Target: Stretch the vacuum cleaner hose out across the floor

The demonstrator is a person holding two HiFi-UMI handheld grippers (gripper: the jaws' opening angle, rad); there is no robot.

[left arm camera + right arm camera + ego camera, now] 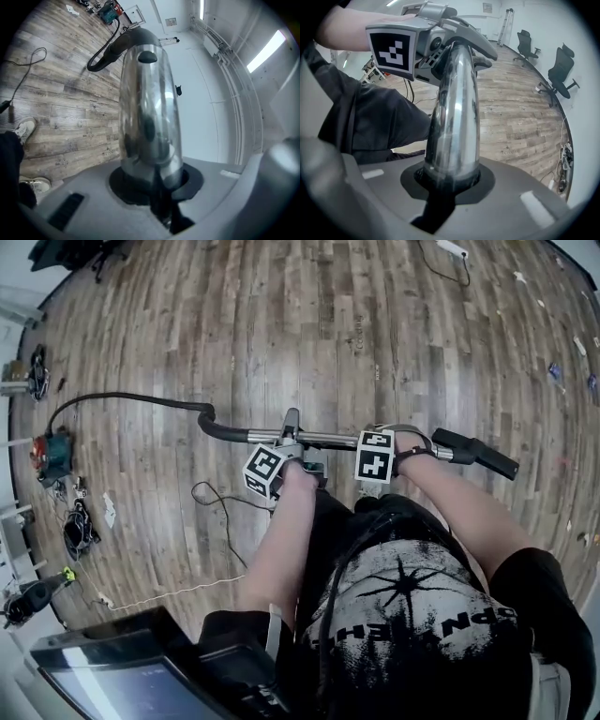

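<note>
The black vacuum hose (122, 397) runs over the wooden floor from the teal and red vacuum cleaner (52, 454) at the left to a bent black handle (217, 425). From the handle a chrome tube (328, 439) goes right to a black end piece (478, 454). My left gripper (291, 442) is shut on the chrome tube (149, 108) near the handle. To its right, my right gripper (389, 444) is shut on the same tube (454, 117). The tube is held level above the floor. Along it the left gripper view shows the handle (117, 44) and the vacuum cleaner (108, 11).
A thin cable (220, 512) loops on the floor just left of my legs. Tools and small gear (75, 526) lie along the left wall. A power strip (453, 249) sits far ahead. Office chairs (562, 75) stand by the far wall. A dark screen (122, 671) is at the lower left.
</note>
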